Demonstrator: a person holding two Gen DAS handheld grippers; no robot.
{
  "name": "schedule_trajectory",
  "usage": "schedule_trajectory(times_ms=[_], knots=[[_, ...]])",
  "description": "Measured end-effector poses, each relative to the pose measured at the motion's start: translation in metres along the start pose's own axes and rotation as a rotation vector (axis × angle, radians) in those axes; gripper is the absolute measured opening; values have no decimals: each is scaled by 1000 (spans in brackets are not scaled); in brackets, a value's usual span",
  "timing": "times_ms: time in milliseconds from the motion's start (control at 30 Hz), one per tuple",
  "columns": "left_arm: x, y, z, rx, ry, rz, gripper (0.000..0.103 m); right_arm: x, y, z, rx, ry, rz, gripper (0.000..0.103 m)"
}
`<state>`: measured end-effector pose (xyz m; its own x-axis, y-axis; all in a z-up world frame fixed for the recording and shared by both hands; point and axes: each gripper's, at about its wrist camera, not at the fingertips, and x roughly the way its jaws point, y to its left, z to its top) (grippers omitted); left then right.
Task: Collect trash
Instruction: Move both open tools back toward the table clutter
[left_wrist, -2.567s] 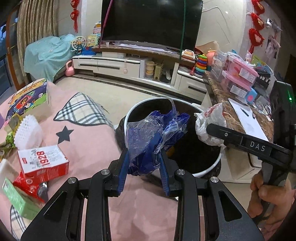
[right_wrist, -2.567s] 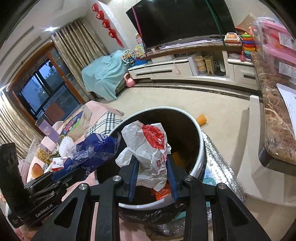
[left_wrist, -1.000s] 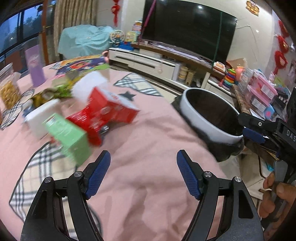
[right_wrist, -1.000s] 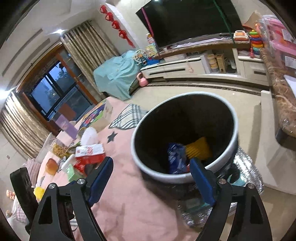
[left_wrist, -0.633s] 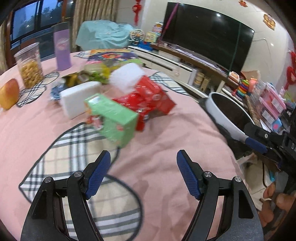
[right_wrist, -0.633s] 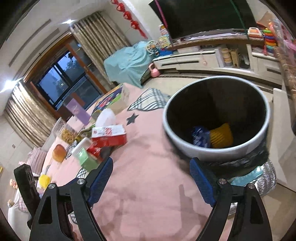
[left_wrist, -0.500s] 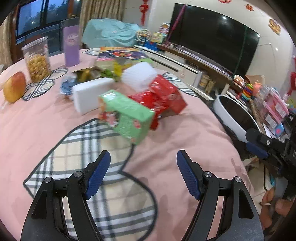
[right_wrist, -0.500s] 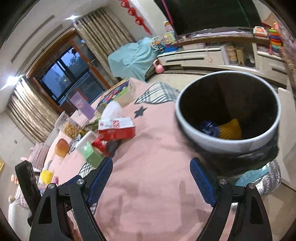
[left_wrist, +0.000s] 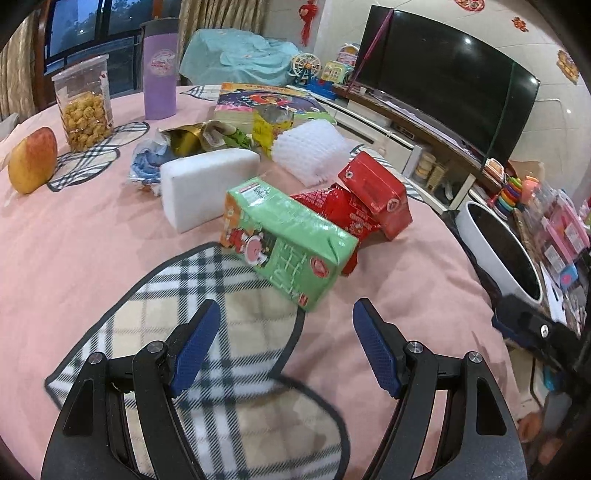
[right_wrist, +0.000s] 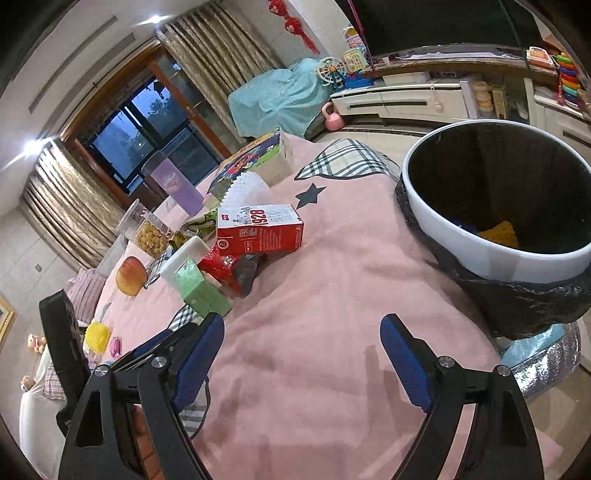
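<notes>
My left gripper is open and empty, just short of a green carton lying on the pink tablecloth. Behind the carton lie a red wrapper, a red box, a white foam block and white foam netting. The white-rimmed bin stands at the table's right edge. In the right wrist view my right gripper is open and empty over bare cloth. The red box and green carton lie ahead to its left, and the bin, with blue and yellow trash inside, is at its right.
An apple, a snack jar, a purple tumbler and a picture-book box stand on the far side of the table. Crumpled wrappers lie near the foam block. A TV and a low cabinet line the back wall.
Both grippers let go of their bags, which dropped into the bin, and swung left away from it. The left now faces the pile of cartons, closer than half a second ago.
</notes>
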<state>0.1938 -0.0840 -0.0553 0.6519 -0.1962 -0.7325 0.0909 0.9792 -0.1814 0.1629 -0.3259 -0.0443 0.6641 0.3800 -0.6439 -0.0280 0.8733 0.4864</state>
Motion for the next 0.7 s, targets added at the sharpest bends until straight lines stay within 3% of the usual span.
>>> schedule_trajectory(times_ms=[267, 700], knots=[[22, -3, 10, -11, 41, 41, 76, 8, -2, 3, 13, 11, 7, 88], [-10, 67, -1, -76, 0, 116, 76, 45, 21, 21, -44, 32, 71, 89]])
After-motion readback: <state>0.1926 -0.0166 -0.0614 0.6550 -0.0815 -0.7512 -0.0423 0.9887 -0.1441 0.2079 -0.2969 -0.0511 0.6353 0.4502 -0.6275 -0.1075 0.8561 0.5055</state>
